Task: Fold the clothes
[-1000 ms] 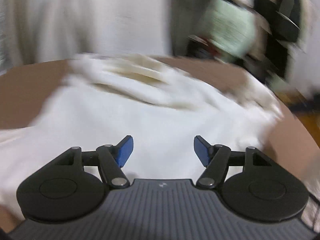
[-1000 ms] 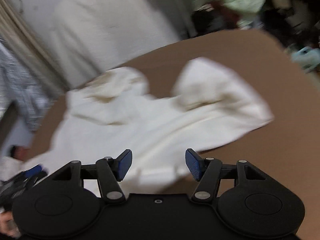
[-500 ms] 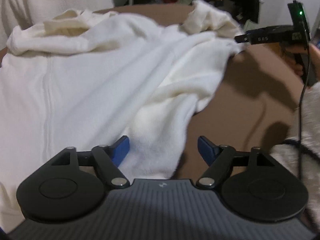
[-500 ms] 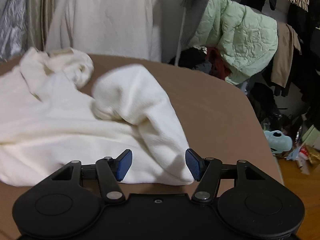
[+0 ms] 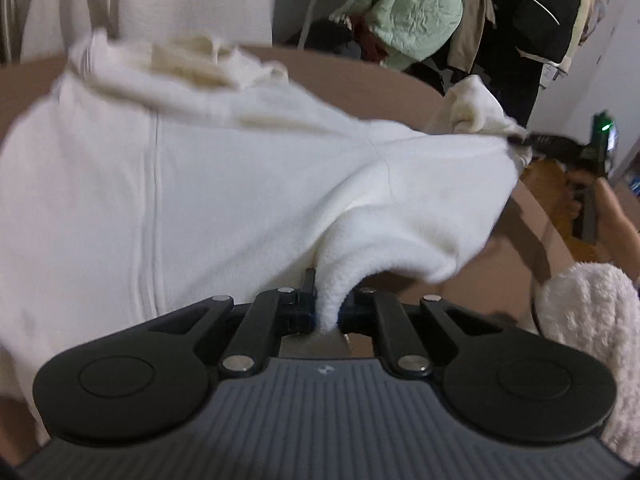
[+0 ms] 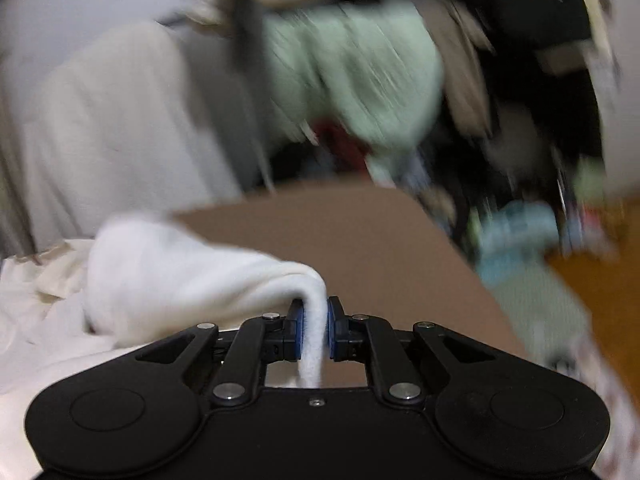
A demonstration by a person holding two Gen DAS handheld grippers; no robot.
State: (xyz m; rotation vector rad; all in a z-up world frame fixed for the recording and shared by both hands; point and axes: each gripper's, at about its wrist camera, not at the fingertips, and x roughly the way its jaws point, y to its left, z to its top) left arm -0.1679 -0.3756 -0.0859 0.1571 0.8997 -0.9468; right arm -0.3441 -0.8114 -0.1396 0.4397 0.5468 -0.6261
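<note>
A cream fleece garment [image 5: 224,168] with a centre seam lies spread over the brown table [image 5: 516,240]. My left gripper [image 5: 326,304] is shut on a fold of its near edge, which bulges up between the blue pads. In the left wrist view the right gripper [image 5: 520,141] shows at the far right, pinching the garment's corner and pulling it taut. Seen from the right wrist, my right gripper [image 6: 314,326] is shut on a strip of the cream fleece [image 6: 192,272] that drapes off to the left. The hood end [image 5: 192,64] lies crumpled at the far side.
Behind the table [image 6: 360,240] hang a pale green quilted jacket [image 5: 416,12] and dark clothes [image 5: 540,16]. A person's hand [image 5: 592,196] and fluffy white sleeve [image 5: 588,328] are at the right. The wooden floor [image 6: 592,276] lies past the table's right edge.
Both grippers were open half a second ago; both have now shut on edges of the cream garment. The right wrist view is blurred and shows the room higher up.
</note>
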